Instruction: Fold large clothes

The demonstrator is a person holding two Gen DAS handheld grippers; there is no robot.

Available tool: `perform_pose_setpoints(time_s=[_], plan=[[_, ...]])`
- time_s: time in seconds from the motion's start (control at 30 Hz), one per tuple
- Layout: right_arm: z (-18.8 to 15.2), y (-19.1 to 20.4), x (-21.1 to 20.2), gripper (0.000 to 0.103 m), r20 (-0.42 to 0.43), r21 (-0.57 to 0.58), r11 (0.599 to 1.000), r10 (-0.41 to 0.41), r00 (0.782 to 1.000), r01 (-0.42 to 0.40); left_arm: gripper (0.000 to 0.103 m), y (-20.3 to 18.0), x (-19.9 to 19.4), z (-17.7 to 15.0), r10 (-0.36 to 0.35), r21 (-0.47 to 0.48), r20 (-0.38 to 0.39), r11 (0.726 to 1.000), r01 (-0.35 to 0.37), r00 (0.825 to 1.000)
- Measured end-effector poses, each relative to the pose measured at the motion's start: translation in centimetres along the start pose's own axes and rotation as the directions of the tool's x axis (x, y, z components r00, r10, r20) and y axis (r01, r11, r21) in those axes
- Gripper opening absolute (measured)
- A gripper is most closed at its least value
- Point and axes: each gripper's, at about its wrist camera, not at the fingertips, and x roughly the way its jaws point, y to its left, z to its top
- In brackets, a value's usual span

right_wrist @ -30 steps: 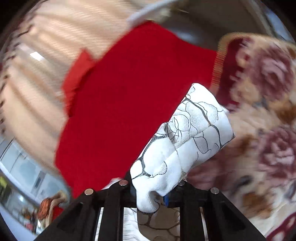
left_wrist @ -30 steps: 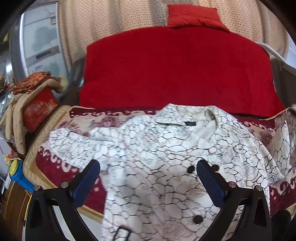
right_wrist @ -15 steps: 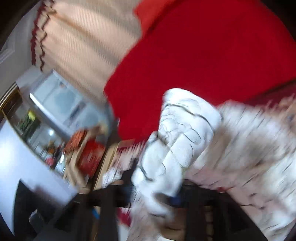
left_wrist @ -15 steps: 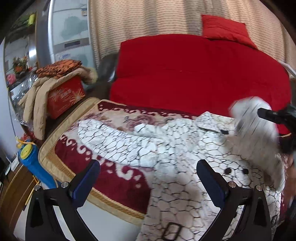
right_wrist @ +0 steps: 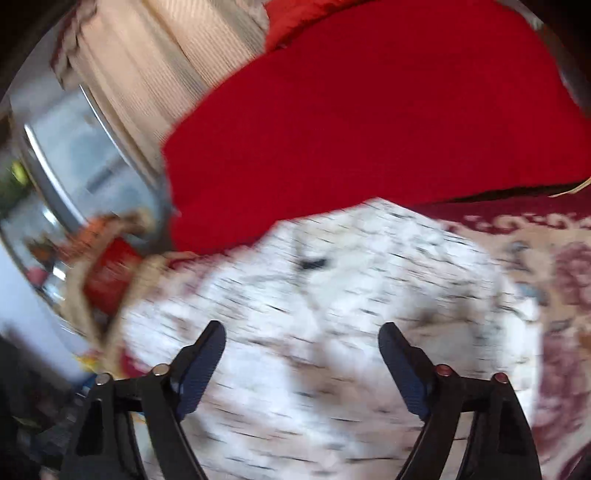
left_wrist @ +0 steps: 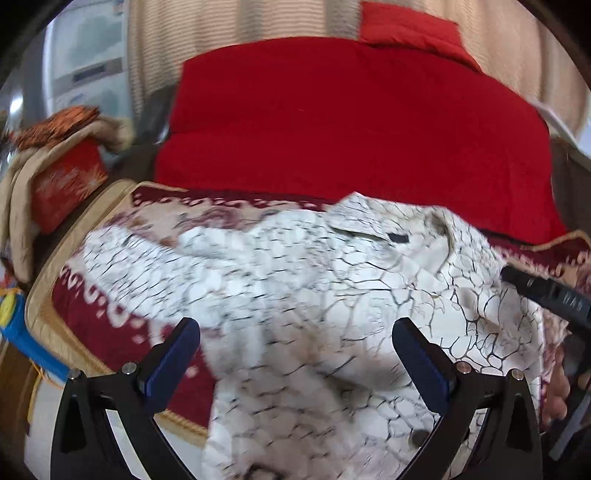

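A white shirt [left_wrist: 332,295] with a dark crackle print lies spread on a floral red and cream blanket [left_wrist: 110,332]. Its collar with a black label [left_wrist: 397,238] points to the back. Its right sleeve is folded in over the body [left_wrist: 480,314]. My left gripper [left_wrist: 295,354] is open and empty, hovering above the shirt's lower part. My right gripper [right_wrist: 301,358] is open and empty above the shirt [right_wrist: 332,314], which is blurred in the right wrist view. Part of the right gripper's black body [left_wrist: 546,295] shows at the right edge of the left wrist view.
A red sofa back [left_wrist: 351,129] with a red cushion [left_wrist: 410,26] rises behind the blanket. A pile of folded cloth and a red box [left_wrist: 59,162] stands at the left. A blue and yellow object [left_wrist: 18,332] sits at the blanket's left edge.
My right gripper has let go of the sleeve it was holding and opened; the sleeve now lies folded over the shirt's body. The left gripper stayed open and swung slightly.
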Motion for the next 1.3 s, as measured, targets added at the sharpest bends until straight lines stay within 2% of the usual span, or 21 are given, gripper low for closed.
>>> perform_pose_setpoints(time_s=[0.07,0.1,0.17,0.2,0.33,0.5,0.63,0.73,0.97,1.07,1.13,1.2,1.3], plan=[[-1.0,-2.0,1.4,0.065,-0.05,0.003,0.999,-0.053,0.997,0.053,0.103,-2.1,1.6,-0.1,0.049,0.063,-0.014,0.997,-0.048,0.999],[-1.5,-2.7,2.5,0.061,-0.086,0.003,0.997,-0.075,0.993,0.076,0.103,-3.1,2.6,-0.2,0.083,0.103,-0.017,0.991,-0.081,0.996],[-2.3,-4.5,4.4,0.048,-0.192,0.018,0.993,-0.114,0.975,0.119,0.103,-4.7,4.5,-0.7,0.145,0.169,-0.05,0.976,-0.135,0.988],[-2.6,-5.6,5.3,0.047,-0.229,0.047,0.993,-0.097,0.969,0.111,0.103,-5.3,5.4,-1.0,0.156,0.19,-0.074,0.972,-0.139,0.985],[-1.5,-6.1,4.7,0.047,-0.216,0.04,0.996,-0.063,0.974,0.073,0.103,-6.2,7.3,-1.8,0.178,0.221,-0.134,0.964,-0.146,0.975],[-0.1,-6.1,1.3,0.047,-0.128,0.045,0.999,-0.005,0.992,0.011,0.103,-6.1,5.0,-1.3,0.169,0.203,-0.033,0.966,-0.159,0.985],[0.6,-4.5,0.0,0.05,-0.071,0.005,1.0,0.027,0.997,-0.027,0.103,-5.5,2.3,-0.2,0.173,0.189,0.048,0.966,-0.179,0.984],[0.4,-3.5,0.6,0.053,-0.096,-0.01,0.999,0.045,0.994,-0.046,0.103,-4.9,0.9,0.5,0.171,0.173,0.077,0.968,-0.182,0.982],[-1.5,-2.3,4.6,0.055,-0.218,-0.05,0.999,-0.013,0.976,0.002,0.103,-3.8,-0.6,1.2,0.167,0.145,0.107,0.973,-0.182,0.98],[-1.8,-1.5,5.0,0.057,-0.209,-0.098,0.995,-0.053,0.977,0.033,0.103,-3.4,-0.9,1.3,0.167,0.135,0.107,0.974,-0.18,0.98],[-1.7,-1.5,4.8,0.057,-0.198,-0.079,0.997,-0.027,0.98,0.011,0.103,-3.2,-1.0,1.2,0.173,0.129,0.107,0.974,-0.186,0.979],[-1.5,-1.3,4.1,0.057,-0.181,-0.051,0.998,0.034,0.983,-0.044,0.103,-2.9,-1.0,1.2,0.174,0.124,0.106,0.975,-0.186,0.979],[-1.4,-0.1,3.3,0.057,-0.145,-0.09,0.993,0.061,0.988,-0.075,0.103,-2.6,-0.9,1.2,0.179,0.116,0.103,0.975,-0.19,0.978]])
